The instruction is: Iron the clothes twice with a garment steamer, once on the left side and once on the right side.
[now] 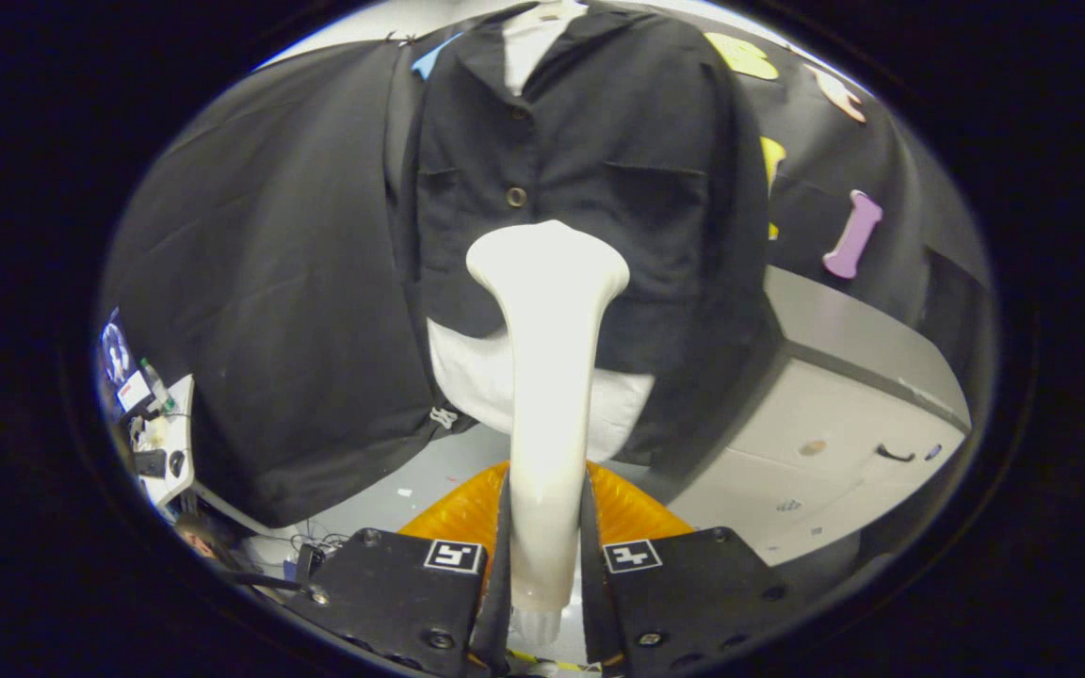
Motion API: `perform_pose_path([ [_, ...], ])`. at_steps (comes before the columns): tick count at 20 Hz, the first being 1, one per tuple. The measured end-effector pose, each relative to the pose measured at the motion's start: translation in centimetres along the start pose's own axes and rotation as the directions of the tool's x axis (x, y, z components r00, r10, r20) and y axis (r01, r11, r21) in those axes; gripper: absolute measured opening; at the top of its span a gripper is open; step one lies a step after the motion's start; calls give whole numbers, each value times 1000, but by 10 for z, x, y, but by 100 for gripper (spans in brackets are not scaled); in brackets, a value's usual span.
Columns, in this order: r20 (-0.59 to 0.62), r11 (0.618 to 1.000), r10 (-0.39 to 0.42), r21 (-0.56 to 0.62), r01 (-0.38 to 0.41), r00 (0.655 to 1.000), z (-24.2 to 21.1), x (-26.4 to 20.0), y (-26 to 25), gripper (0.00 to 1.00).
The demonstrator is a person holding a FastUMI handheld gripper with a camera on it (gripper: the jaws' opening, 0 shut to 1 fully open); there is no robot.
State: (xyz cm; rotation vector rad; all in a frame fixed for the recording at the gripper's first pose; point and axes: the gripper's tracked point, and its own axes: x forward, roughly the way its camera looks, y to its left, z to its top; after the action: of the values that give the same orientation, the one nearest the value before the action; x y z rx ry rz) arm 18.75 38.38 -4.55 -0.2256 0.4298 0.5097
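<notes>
Steamer: we hold the smooth white plastic garment steamer [547, 377] by its rigid, slippery handle.
Fingers: gripper [545, 574] clamped on it.
Shirt: soft black button-up shirt [590, 151] yields easily.

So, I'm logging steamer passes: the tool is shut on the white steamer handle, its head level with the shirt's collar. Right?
Not quite. In the gripper view the tool is shut on the white steamer handle, but its head sits low on the black shirt, below the chest pockets and near the hem, not at the collar.
</notes>
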Motion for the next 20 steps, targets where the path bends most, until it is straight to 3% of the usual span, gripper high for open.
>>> perform_pose_path([
  [5, 28, 988, -106, 112, 102, 994, -68, -92, -101, 34],
  [10, 30, 954, -213, 224, 201, 977, -161, -210, -182, 33],
  [16, -11, 923, -258, 294, 250, 966, -272, -299, -208, 34],
  [20, -54, 907, -224, 354, 228, 973, -316, -317, -201, 34],
])
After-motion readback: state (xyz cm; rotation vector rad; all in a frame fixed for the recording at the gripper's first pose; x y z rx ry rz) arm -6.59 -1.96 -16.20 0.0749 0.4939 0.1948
